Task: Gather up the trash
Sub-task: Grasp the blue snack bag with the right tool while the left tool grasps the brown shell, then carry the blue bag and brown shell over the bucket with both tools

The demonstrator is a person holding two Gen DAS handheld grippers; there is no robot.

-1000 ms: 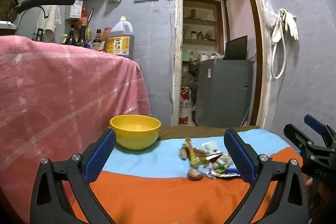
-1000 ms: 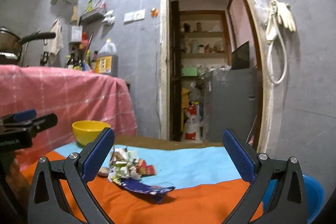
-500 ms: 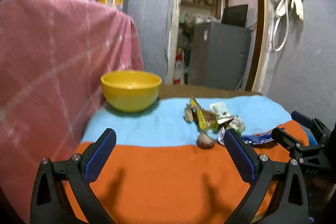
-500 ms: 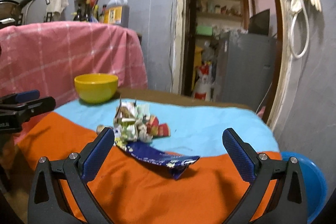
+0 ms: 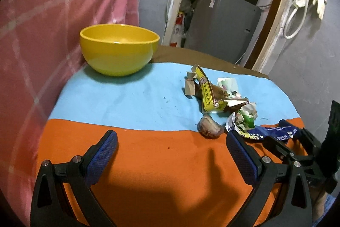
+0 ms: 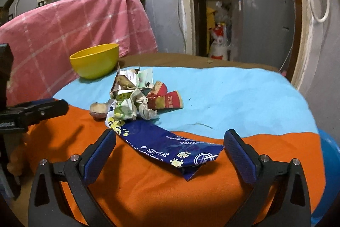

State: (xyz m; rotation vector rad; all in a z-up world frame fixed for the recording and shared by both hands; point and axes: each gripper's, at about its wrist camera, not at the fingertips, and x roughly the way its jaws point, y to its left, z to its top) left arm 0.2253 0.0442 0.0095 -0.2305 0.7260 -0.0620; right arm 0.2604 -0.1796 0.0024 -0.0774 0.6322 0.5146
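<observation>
A pile of crumpled wrappers (image 5: 218, 99) (image 6: 136, 95) lies mid-table on the blue and orange cloth. It includes a yellow strip (image 5: 205, 90), a red packet (image 6: 165, 99) and a brown lump (image 5: 209, 127). A long dark-blue wrapper (image 6: 165, 146) (image 5: 274, 134) stretches from the pile toward the near edge. My right gripper (image 6: 170, 137) is open, its fingers standing either side of that wrapper's near end, not touching it. My left gripper (image 5: 171, 139) is open over bare orange cloth, left of the pile. A yellow bowl (image 5: 119, 49) (image 6: 94, 61) stands at the back left and looks empty.
A pink checked cloth (image 5: 53, 24) drapes a tall surface left of the table. A blue bin (image 6: 327, 163) shows below the table's right edge. Behind the table are a doorway and a grey fridge (image 5: 221, 20). Each gripper appears at the edge of the other's view.
Both grippers have tilted down and moved in over the table. The trash pile and blue wrapper now sit much closer to the fingers. Nothing has been gripped.
</observation>
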